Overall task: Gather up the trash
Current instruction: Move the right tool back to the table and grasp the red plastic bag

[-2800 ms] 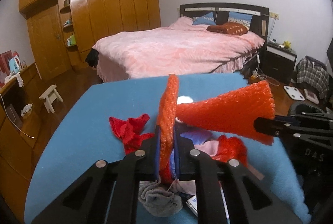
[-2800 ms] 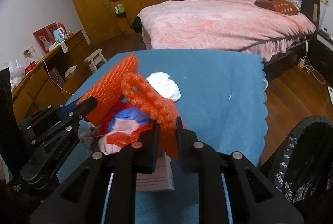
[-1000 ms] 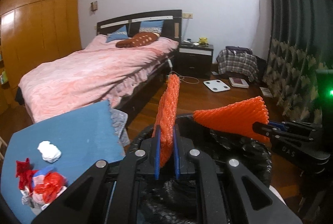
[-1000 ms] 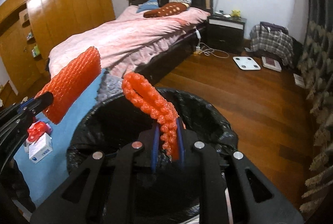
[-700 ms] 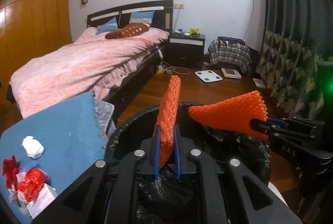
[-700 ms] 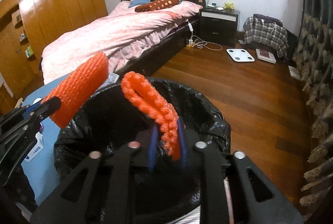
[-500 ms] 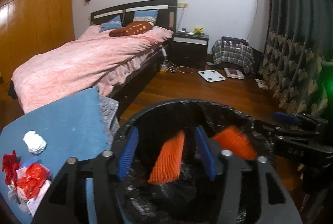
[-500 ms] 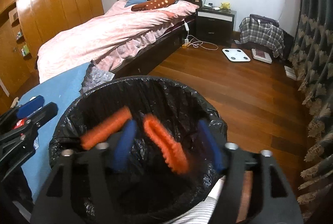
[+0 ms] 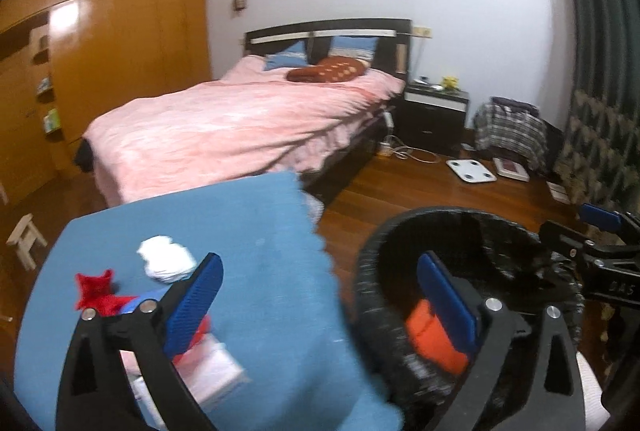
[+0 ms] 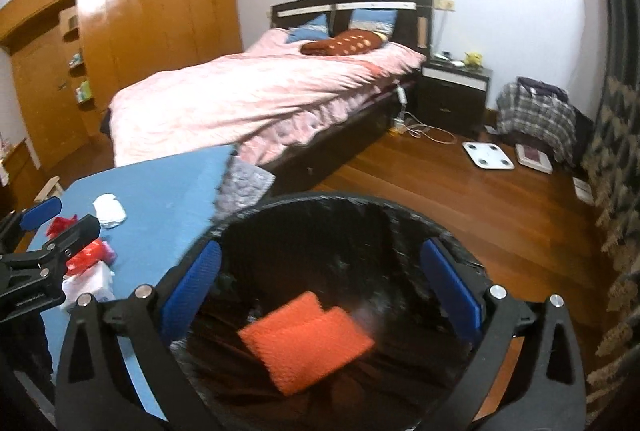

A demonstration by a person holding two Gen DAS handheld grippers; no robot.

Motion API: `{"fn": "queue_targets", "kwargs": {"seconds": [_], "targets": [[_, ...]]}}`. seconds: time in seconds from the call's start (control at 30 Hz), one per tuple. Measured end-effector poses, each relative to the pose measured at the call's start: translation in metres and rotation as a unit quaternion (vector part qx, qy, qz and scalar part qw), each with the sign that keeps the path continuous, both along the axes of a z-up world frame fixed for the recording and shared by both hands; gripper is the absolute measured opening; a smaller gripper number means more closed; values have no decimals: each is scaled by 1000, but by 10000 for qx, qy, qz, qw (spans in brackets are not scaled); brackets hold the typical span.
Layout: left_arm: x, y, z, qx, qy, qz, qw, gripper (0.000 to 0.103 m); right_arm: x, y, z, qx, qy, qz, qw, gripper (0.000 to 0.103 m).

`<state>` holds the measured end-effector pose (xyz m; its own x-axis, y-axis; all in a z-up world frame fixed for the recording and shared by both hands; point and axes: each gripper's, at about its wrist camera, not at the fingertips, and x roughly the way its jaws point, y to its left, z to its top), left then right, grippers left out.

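Left wrist view: left gripper [image 9: 320, 295] has just been opening, jaws wide, nothing between them. Orange foam [image 9: 434, 337] in bin [image 9: 372, 311] at 4 o'clock; trash pile [image 9: 100, 295] on blue cloth [image 9: 260, 251] at 9 o'clock.

Right wrist view: right gripper [image 10: 320, 285] likewise just opened wide, empty, above bin [image 10: 400, 215]; foam [image 10: 306, 345] lies inside at 6 o'clock.

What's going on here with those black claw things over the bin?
A person is clearing trash off a blue-covered table with a handheld two-finger gripper in each hand. Both the left gripper and right gripper have just been opening and hold nothing. Orange foam netting lies inside the black-lined bin. A white wad, red scraps and other litter remain on the table.
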<state>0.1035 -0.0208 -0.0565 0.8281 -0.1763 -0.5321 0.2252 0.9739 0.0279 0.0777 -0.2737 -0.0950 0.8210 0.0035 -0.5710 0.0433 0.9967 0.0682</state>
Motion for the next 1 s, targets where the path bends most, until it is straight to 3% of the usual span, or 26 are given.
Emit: {"fn": "queue_targets", "kwargs": {"seconds": [0.37, 0.63, 1.0], "targets": [[-11, 93, -3, 68, -83, 1041, 9945, 96, 26, 96, 4, -3, -68, 833, 9965, 98], [-19, 159, -17, 155, -48, 1720, 9850, 96, 43, 165, -7, 27, 37, 1440, 9896, 98], [-25, 208, -40, 273, 49, 2181, 9755, 96, 63, 238, -36, 93, 343, 2063, 9779, 98]]}}
